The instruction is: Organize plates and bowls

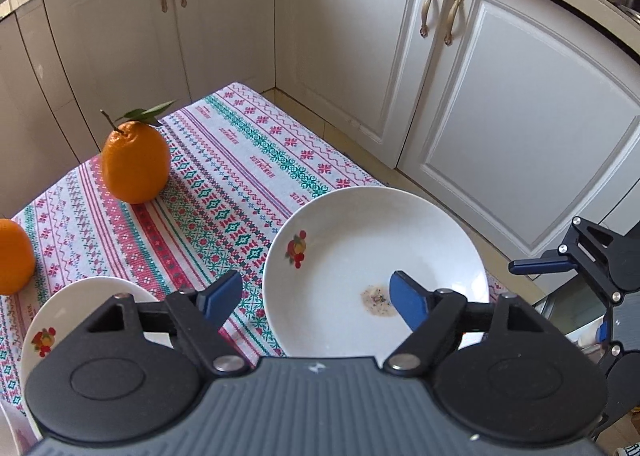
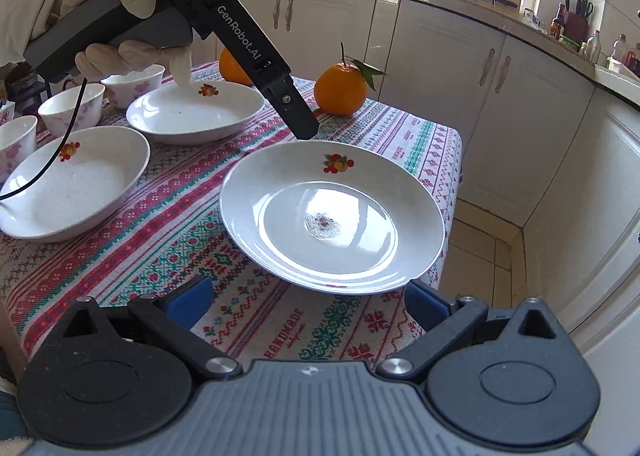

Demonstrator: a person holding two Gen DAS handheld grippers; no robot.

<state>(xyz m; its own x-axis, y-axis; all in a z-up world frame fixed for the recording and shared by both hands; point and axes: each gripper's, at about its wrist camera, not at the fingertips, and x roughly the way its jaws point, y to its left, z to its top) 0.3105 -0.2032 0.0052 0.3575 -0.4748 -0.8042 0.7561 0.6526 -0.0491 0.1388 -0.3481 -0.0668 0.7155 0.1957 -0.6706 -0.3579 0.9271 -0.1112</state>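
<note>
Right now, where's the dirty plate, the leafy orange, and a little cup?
dirty plate (image 2: 280,192), right wrist view, bare inner rim.
leafy orange (image 2: 340,90), right wrist view, middle of peel.
little cup (image 2: 70,106), right wrist view, outer wall.

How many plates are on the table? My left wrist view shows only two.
Observer: Three. Besides the stained plate, a second plate and a third plate sit further along the tablecloth.
Operator: Any bowls?
Observer: Yes, three small floral bowls stand beyond those two plates.
Operator: Where is the right gripper?
Observer: The right gripper is open, just short of the stained plate's near rim.
</note>
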